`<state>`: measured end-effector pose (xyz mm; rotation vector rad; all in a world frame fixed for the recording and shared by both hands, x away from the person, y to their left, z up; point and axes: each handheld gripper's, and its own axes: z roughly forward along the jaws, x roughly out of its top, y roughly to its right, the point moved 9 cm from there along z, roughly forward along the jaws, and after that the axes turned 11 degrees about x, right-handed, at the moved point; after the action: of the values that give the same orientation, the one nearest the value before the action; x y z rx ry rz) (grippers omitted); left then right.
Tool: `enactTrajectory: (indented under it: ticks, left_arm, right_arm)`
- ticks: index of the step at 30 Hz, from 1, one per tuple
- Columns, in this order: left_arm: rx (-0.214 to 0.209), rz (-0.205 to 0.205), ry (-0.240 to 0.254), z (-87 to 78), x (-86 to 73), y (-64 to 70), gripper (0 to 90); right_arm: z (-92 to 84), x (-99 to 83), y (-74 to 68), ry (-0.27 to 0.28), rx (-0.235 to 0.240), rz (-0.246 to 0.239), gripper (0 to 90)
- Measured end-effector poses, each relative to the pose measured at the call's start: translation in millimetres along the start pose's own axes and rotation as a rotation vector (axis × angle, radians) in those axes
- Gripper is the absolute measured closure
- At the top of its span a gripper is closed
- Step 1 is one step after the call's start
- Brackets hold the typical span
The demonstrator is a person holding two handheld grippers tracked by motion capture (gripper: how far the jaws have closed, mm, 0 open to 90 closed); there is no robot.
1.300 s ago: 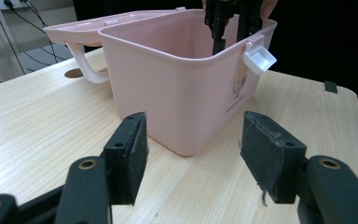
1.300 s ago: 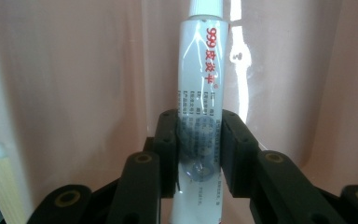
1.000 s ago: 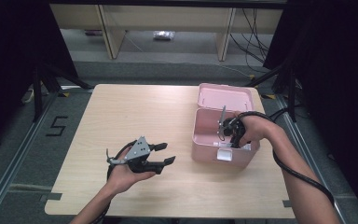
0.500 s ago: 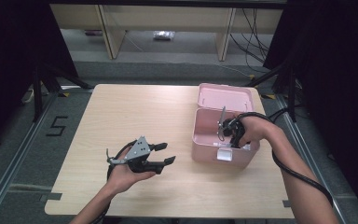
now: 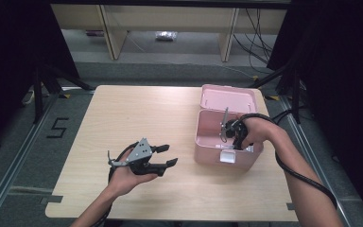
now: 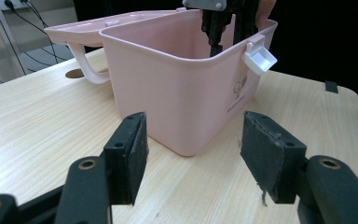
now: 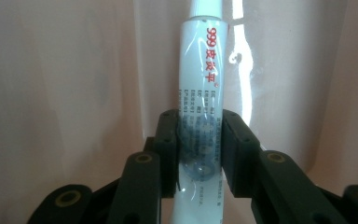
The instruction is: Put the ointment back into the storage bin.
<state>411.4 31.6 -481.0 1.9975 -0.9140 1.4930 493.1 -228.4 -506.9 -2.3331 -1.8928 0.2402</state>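
Clasping a glossy white tube (image 7: 200, 93) inside the smooth pink plastic box (image 5: 208, 151), right hand-held gripper (image 7: 200, 154), left hand-held gripper (image 6: 193, 154) released.

- White plastic ointment tube (image 7: 200, 93) with red "999" and Chinese print, seen in the right gripper view at centre frame, running from the top edge down to the bottom; lower part between two black pads, against the pink inner wall.
- Pale pink plastic storage box (image 5: 217, 156) with hinged lid (image 5: 229, 98) thrown open behind it, white front latch (image 5: 227, 157) hanging down; right of centre in the high view, standing upright on the wooden tabletop.
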Motion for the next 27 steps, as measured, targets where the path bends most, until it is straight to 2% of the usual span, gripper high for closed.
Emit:
enactTrajectory:
  ticks: [1,2,4,6,7,8,9,11,12,15,16,17,19,20,21,23,24,25,26,27]
  left_arm:
    - [0.0,0.004,0.001,0.0,0.1,-0.1,40.6]
    - [0.0,0.004,0.001,-0.1,0.1,-0.2,40.7]
    - [0.001,0.005,0.002,0.0,0.5,-0.3,40.6]
    - [0.0,0.008,0.001,0.1,0.7,-0.3,40.7]
    - [-0.001,0.007,0.002,0.1,1.0,-0.1,40.7]
    - [-0.001,0.007,0.002,0.2,1.1,0.0,40.6]
    - [-0.001,0.006,0.002,0.3,1.1,0.0,40.7]
    - [-0.002,0.005,0.003,0.5,1.4,0.3,40.7]
    - [-0.002,0.006,0.004,0.5,1.4,0.3,40.7]
    - [-0.004,0.009,0.006,0.6,2.0,0.4,40.6]
    - [-0.005,0.008,0.007,0.7,2.1,0.5,40.7]
    - [-0.004,0.008,0.006,0.6,2.1,0.5,40.7]
    - [-0.004,0.008,0.006,0.6,2.2,0.6,40.7]
    - [-0.002,0.0,0.007,0.8,2.3,1.1,40.7]
    - [-0.003,-0.001,0.007,1.1,2.3,1.5,40.7]
    - [-0.016,-0.004,0.017,2.7,2.6,3.4,40.7]
    - [-0.011,0.0,0.009,2.5,2.1,3.4,40.7]
    - [-0.01,0.003,0.004,2.8,1.6,3.8,40.7]
    - [-0.014,0.009,0.004,3.4,1.4,4.4,40.7]
    - [-0.018,-0.004,0.011,4.5,1.4,5.9,40.8]
  right_arm:
    - [-1.2,-0.6,-1.4,-0.005,0.0,0.023,69.8]
    - [-1.2,2.0,0.3,0.017,-0.001,0.002,68.5]
    - [-3.2,2.5,3.4,0.031,-0.013,-0.01,66.1]
    - [-4.9,1.9,3.1,0.034,-0.011,0.002,65.8]
    - [-6.5,2.2,7.1,0.037,-0.024,-0.035,66.0]
    - [-7.7,1.0,6.5,0.038,-0.025,-0.014,66.0]
    - [-8.6,2.0,9.0,0.042,-0.031,-0.042,66.0]
    - [-10.3,1.3,4.1,0.045,-0.025,0.003,66.0]
    - [-9.8,1.9,6.9,0.051,-0.029,-0.03,66.1]
    - [-11.8,0.6,3.5,0.047,-0.026,0.003,66.1]
    - [-13.2,-2.6,0.8,0.029,-0.026,0.056,66.1]
    - [-12.5,-2.4,2.8,0.041,-0.023,0.028,66.1]
    - [-15.6,-3.0,4.2,0.053,-0.038,0.026,66.2]
    - [-17.5,-3.5,2.2,0.045,-0.036,0.043,66.2]
    - [-19.3,-3.7,3.7,0.051,-0.049,0.033,66.2]
    - [-22.5,-4.5,2.5,0.071,-0.051,0.06,66.0]
    - [-24.3,-5.6,5.9,0.079,-0.058,0.034,66.1]
    - [-26.1,-6.7,3.2,0.08,-0.064,0.081,66.2]
    - [-27.5,-7.7,3.7,0.084,-0.065,0.081,66.3]
    - [-28.9,-8.5,3.5,0.092,-0.065,0.094,66.3]
